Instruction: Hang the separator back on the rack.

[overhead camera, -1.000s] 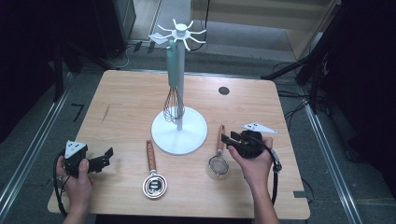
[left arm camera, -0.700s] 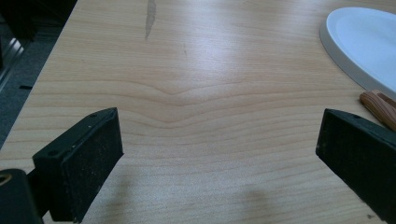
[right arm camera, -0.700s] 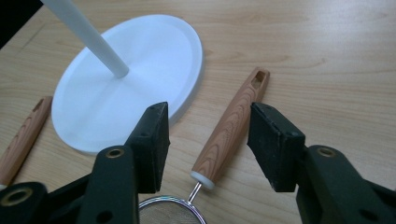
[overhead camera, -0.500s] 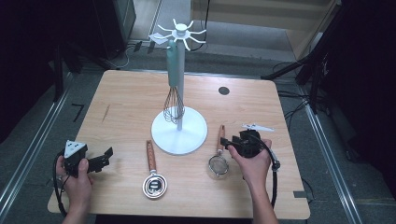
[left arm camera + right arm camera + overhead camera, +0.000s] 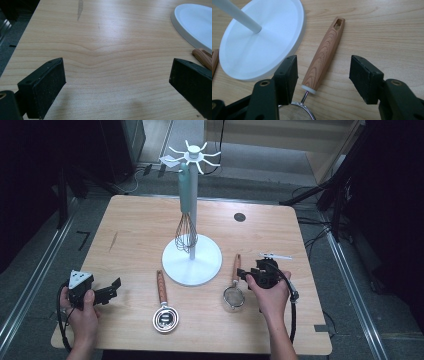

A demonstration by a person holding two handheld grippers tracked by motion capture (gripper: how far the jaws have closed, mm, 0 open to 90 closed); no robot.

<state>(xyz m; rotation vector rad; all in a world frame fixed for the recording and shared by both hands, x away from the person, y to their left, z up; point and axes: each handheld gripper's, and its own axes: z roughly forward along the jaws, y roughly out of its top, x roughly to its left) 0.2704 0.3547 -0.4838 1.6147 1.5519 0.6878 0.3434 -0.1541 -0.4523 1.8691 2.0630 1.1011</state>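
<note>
Your right gripper (image 5: 246,274) is over the small mesh strainer (image 5: 233,297), jaws spread wide and straddling its wooden handle (image 5: 324,54) down near the ferrule end – nothing clamped yet, pads clear of the wood on both sides. The strainer lies flat on the table (image 5: 135,225), just right of the white stand base (image 5: 191,260), handle pointing away from you with the hanging slot at the far tip. My read is this is a hang-the-utensils job: the whisk (image 5: 186,230) is already up on the stand's hook ring (image 5: 193,156), so one of three is done. Left to do: this strainer, then the second wooden-handled utensil (image 5: 163,302) lying left of the base – its round metal head I can't identify for sure. Your left gripper (image 5: 102,293) sits idle at the near left corner, jaws wide apart over bare wood, holding nothing. Next move as I judge it: drop a touch lower, close on the handle mid-length rather than at the ferrule so the slot end stays free for a hook – the base rim is close to your left pad (image 5: 287,77), so watch you don't nudge it
</note>
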